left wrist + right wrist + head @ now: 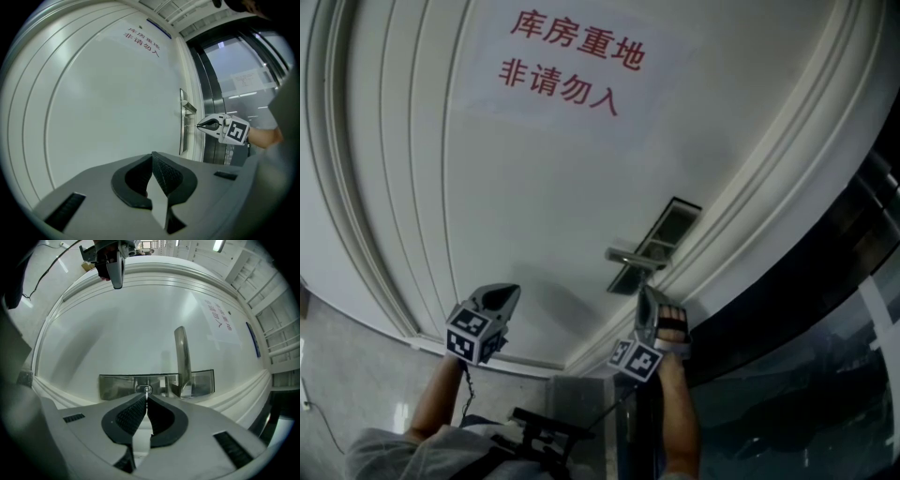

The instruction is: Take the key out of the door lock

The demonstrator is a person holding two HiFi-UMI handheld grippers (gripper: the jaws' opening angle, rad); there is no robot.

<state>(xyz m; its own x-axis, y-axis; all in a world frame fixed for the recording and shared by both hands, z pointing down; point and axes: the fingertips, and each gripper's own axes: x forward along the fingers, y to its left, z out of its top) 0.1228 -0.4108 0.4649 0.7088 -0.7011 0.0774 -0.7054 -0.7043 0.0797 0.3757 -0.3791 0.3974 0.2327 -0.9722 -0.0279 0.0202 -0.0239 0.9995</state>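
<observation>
A silver lock plate [117, 386] with a lever handle [182, 357] is set in the white door [534, 187]. The thin key [146, 391] shows edge-on at the keyhole, pinched between the tips of my right gripper [146, 397], which is shut on it. From the left gripper view the key [190, 125] is a fine line between the plate [181, 123] and the right gripper [199, 125]; how deep it sits I cannot tell. My left gripper [152, 157] is shut and empty, held away from the door, left of the lock [656, 246].
A paper sign with red characters [572, 61] hangs high on the door. Raised mouldings frame the door panel [750, 202]. Right of the door frame stands a dark glass and metal wall [825, 281]. The person's forearms [675, 412] reach up from below.
</observation>
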